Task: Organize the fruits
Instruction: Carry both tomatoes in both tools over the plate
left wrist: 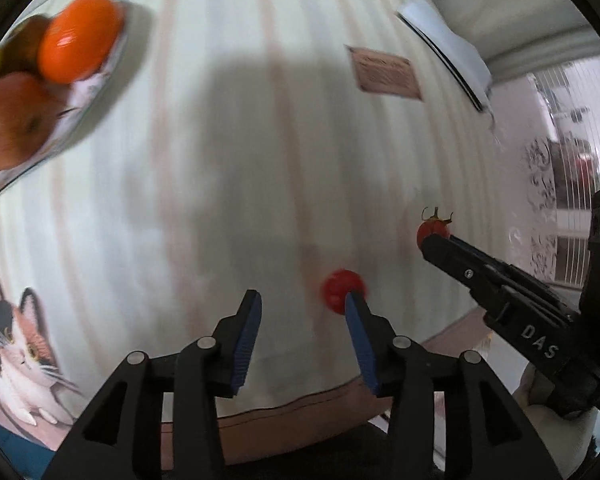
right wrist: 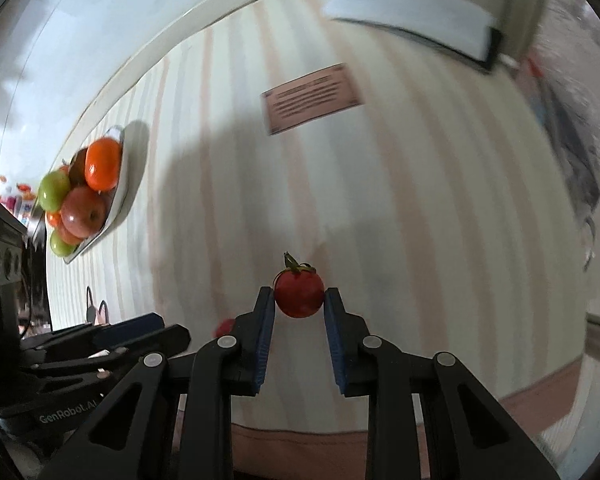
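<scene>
Clamped tight on a stemmed red tomato (right wrist: 299,294) by the right gripper (right wrist: 299,300), both blue fingers (right wrist: 265,332) pressed against its sides, green calyx poking up and away from the wrist. Carried clear above the striped tabletop (right wrist: 400,200), well apart from the fruit plate (right wrist: 118,200). Seen from the left wrist as well: same tomato (left wrist: 430,229) pinched at the tip of the right gripper (left wrist: 434,242), reaching in from the side opposite the plate.

Over to the left gripper (left wrist: 302,308): fingers (left wrist: 247,332) apart, nothing squeezed between them. Lying on the tabletop (left wrist: 260,120), a second small red tomato (left wrist: 340,288), blurred, no stem showing, partly hidden behind the finger farther from the plate. Touching that finger or just beyond it, cannot tell. Glimpsed in the right wrist view too, a red smudge (right wrist: 225,326) low beside the right gripper, on the plate's side.

Fruit plate (left wrist: 80,116) far off across the tabletop, piled high: a bright orange (left wrist: 80,38) on top, a reddish apple (left wrist: 14,128) beside it, green apples (right wrist: 54,190) along the plate's outer side. Pink printed card (right wrist: 310,96) lying flat, well beyond the plate. White folded cloth (right wrist: 412,26) at the tabletop's far edge, farther still from the plate. Cat picture (left wrist: 20,352) printed on the cover, nearer than the plate, on the plate's side of the left gripper.
</scene>
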`<state>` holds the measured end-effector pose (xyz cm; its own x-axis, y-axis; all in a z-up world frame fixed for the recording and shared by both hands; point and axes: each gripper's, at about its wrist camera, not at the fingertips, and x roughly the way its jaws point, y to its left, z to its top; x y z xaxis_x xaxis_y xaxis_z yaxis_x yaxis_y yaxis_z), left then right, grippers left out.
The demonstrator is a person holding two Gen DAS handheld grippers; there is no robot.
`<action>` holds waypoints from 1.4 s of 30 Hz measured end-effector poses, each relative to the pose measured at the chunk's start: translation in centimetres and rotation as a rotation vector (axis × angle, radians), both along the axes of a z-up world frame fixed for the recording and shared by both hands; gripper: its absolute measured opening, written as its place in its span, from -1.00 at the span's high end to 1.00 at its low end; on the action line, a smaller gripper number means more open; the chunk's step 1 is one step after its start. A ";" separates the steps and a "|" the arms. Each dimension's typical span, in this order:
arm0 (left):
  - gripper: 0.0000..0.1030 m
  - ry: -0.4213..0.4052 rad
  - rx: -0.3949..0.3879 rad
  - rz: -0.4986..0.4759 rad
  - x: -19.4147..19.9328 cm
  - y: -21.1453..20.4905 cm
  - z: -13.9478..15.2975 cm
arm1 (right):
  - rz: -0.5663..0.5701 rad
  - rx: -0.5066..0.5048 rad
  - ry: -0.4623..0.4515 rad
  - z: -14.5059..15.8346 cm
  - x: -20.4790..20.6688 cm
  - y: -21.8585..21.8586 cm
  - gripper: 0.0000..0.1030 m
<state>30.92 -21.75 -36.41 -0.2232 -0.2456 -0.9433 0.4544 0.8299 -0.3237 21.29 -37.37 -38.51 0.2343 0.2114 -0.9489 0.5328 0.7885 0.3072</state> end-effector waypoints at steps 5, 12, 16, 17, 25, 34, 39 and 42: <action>0.20 0.013 0.001 -0.055 -0.9 -2.5 -0.8 | -0.037 -0.015 0.008 0.2 -1.7 -1.2 0.47; 0.44 -0.105 0.040 -0.141 -2.2 -5.0 -1.2 | -0.059 -0.023 0.015 -0.1 -2.9 -1.3 0.46; 0.49 -0.138 0.041 -0.164 -2.6 -5.4 -1.1 | -0.052 -0.034 0.014 0.1 -2.9 -1.2 0.46; 0.50 -0.142 0.040 -0.161 -2.6 -5.4 -1.1 | -0.049 -0.038 0.012 0.2 -2.9 -1.1 0.46; 0.50 -0.184 0.016 -0.079 -1.9 -2.2 0.8 | 0.011 -0.045 -0.018 1.5 -0.9 0.0 0.46; 0.50 -0.253 -0.040 0.153 2.0 6.2 6.4 | 0.158 -0.009 -0.106 3.6 4.5 4.3 0.46; 0.50 -0.306 -0.039 0.306 5.0 11.6 9.1 | 0.266 0.051 -0.162 4.2 8.9 8.3 0.47; 0.50 -0.332 -0.020 0.380 6.7 14.5 9.5 | 0.341 0.058 -0.198 4.4 11.8 11.0 0.47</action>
